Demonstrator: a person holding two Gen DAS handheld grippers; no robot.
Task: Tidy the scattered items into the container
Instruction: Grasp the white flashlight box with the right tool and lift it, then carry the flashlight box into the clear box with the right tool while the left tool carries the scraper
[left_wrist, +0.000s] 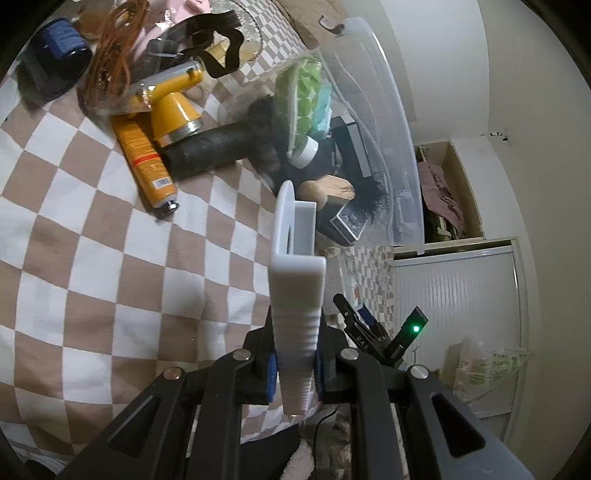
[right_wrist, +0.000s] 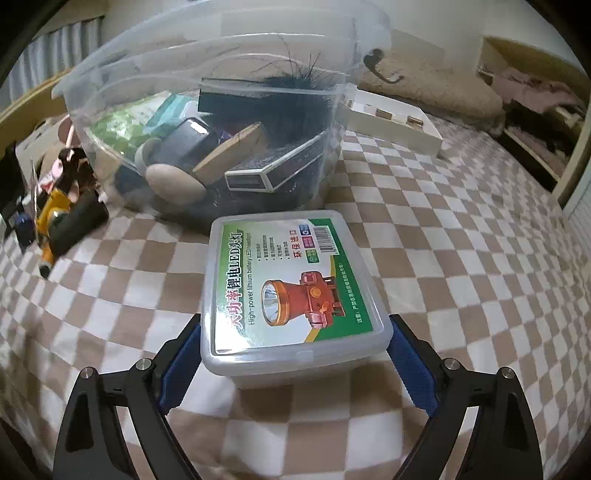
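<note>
My right gripper (right_wrist: 295, 354), jaws spread, straddles the near end of the headlamp box (right_wrist: 291, 284) at lower centre, its long axis pointing up-frame toward the clear container (right_wrist: 85, 122).

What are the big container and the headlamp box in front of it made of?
Container: looks like thin clear plastic, glossy; its contents show through the wall. Headlamp box: apparently frosted translucent plastic, semi-matte, with a glossy printed label under the lid. The open right tool straddles its near end; contact is unclear.
</note>
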